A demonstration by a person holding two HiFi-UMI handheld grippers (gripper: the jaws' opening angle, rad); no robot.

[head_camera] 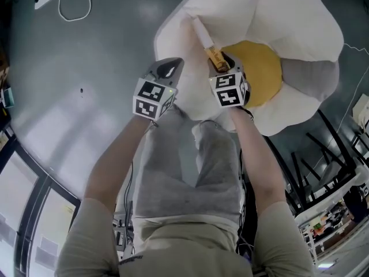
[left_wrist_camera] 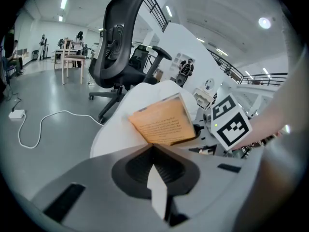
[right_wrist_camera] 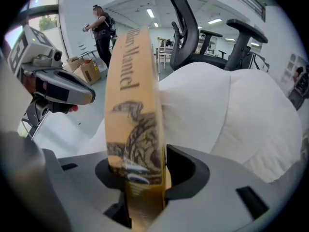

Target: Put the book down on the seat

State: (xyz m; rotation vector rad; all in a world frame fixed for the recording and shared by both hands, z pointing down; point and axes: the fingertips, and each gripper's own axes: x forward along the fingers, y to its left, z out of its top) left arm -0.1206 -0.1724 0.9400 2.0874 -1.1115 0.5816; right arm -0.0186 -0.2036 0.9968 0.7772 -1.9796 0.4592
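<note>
A yellow-orange book (head_camera: 207,44) stands on edge between the jaws of my right gripper (head_camera: 219,63), and I see no gap beside it. In the right gripper view its spine (right_wrist_camera: 135,115) rises upright out of the gripper (right_wrist_camera: 140,178). The book hangs over the seat (head_camera: 288,16), a white flower-shaped cushion with a yellow centre (head_camera: 264,68). From the left gripper view, the book's printed cover (left_wrist_camera: 164,122) leans against a white petal (left_wrist_camera: 118,120). My left gripper (head_camera: 168,68) hovers just left of the book, at the cushion's near edge, shut and empty (left_wrist_camera: 157,178).
The seat lies on a grey floor. A white cable with an adapter (head_camera: 66,7) runs at the far left. Black metal frames (head_camera: 314,157) stand to the right. A black office chair (left_wrist_camera: 118,42) is behind the cushion. A person (right_wrist_camera: 102,28) and cardboard boxes (right_wrist_camera: 87,71) are farther off.
</note>
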